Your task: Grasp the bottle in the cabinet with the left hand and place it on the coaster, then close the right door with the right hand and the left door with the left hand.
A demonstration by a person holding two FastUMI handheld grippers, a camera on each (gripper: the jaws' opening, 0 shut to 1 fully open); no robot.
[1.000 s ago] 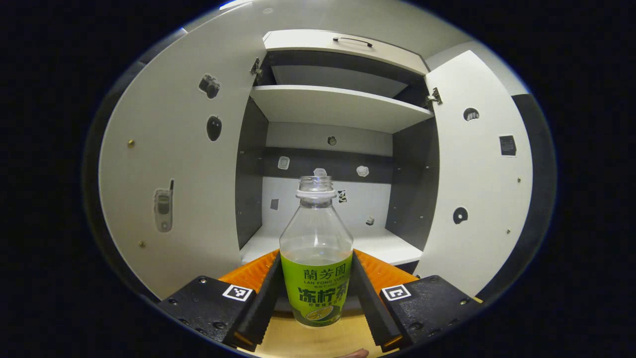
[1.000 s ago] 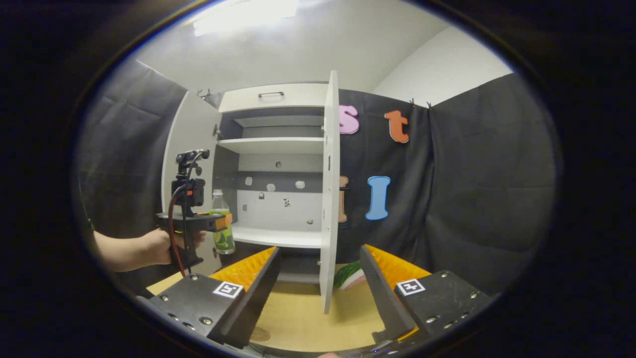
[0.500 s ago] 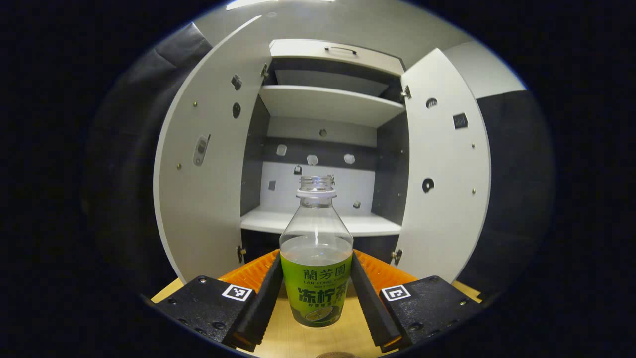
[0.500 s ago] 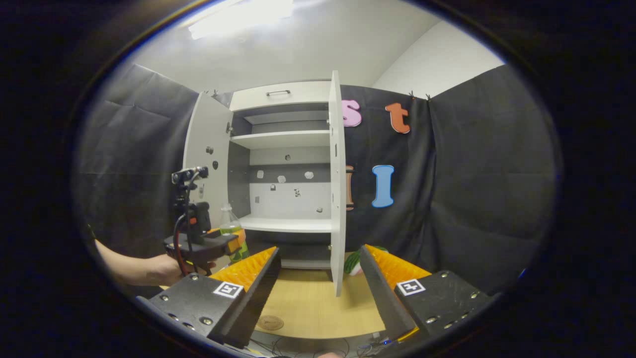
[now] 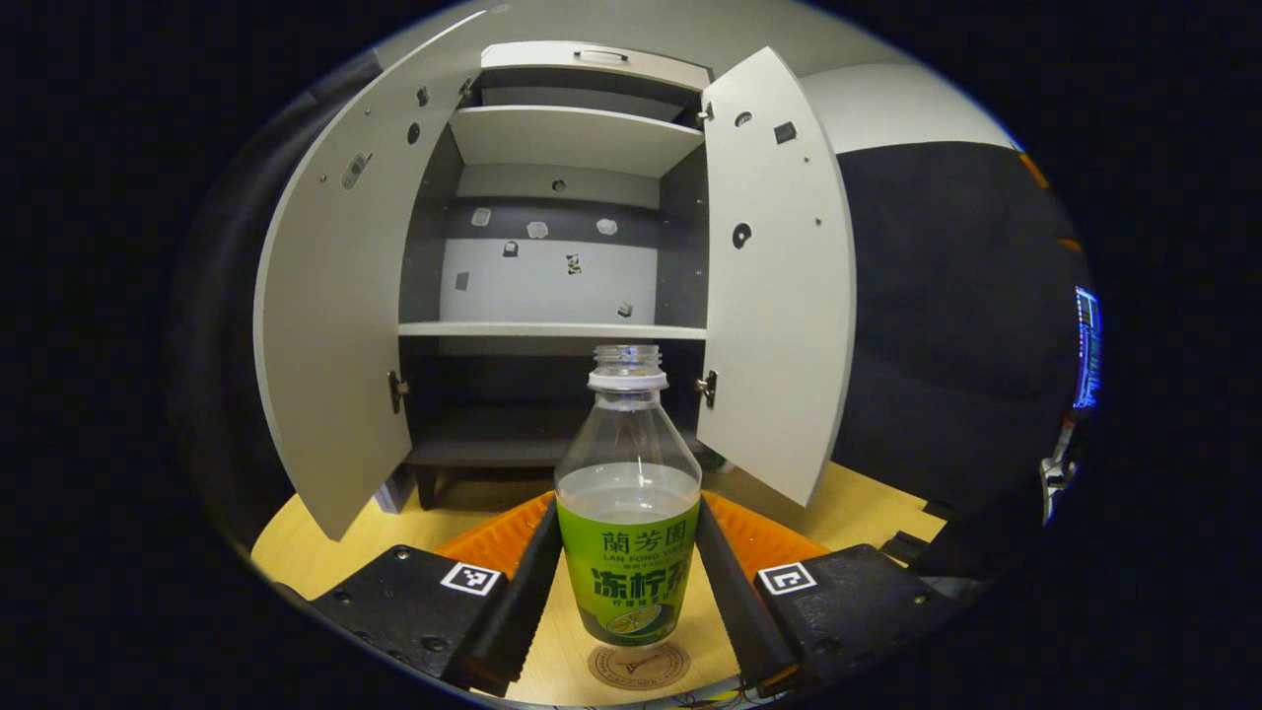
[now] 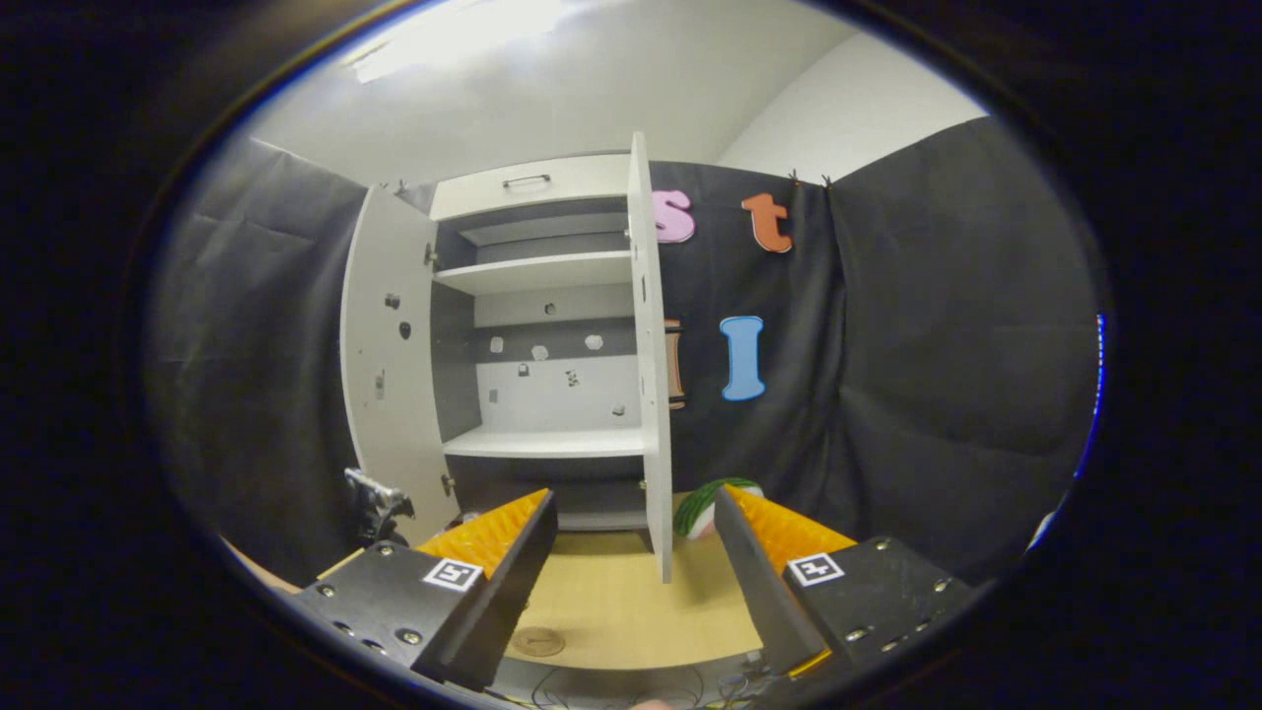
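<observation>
In the left gripper view, the left tool (image 5: 628, 592) pinches the bottle (image 5: 628, 513) between its two fingers, both inner faces pressed against the green label on the lower body. The bottle stands upright, uncapped, holding clear liquid up to about the top edge of the label. Directly below the bottle's base lies the round coaster (image 5: 639, 665) on the wooden worktop (image 5: 315, 552); whether the base touches the coaster cannot be told from this angle. Ahead of the left tool stands the cabinet (image 5: 552, 296), with the left door (image 5: 330, 325) swung out to the tool's left and the right door (image 5: 779, 276) swung out to its right, both fully open. The lower shelf (image 5: 552, 330) lies beyond the bottle's neck, with small stickers on the back panel above it. In the right gripper view, the right tool (image 6: 636, 582) has its fingers spread apart, with nothing between them. Just ahead, close to its left finger, the coaster (image 6: 537, 641) lies on the worktop (image 6: 611, 602). Farther ahead, the edge of the right door (image 6: 651, 365) faces the tool, near its midline. To the right of that door, near the right finger, a green and white round object (image 6: 715, 498) sits on the worktop. Beyond it stands the open cabinet (image 6: 537, 325), its left door (image 6: 389, 365) standing open on the far left side.
</observation>
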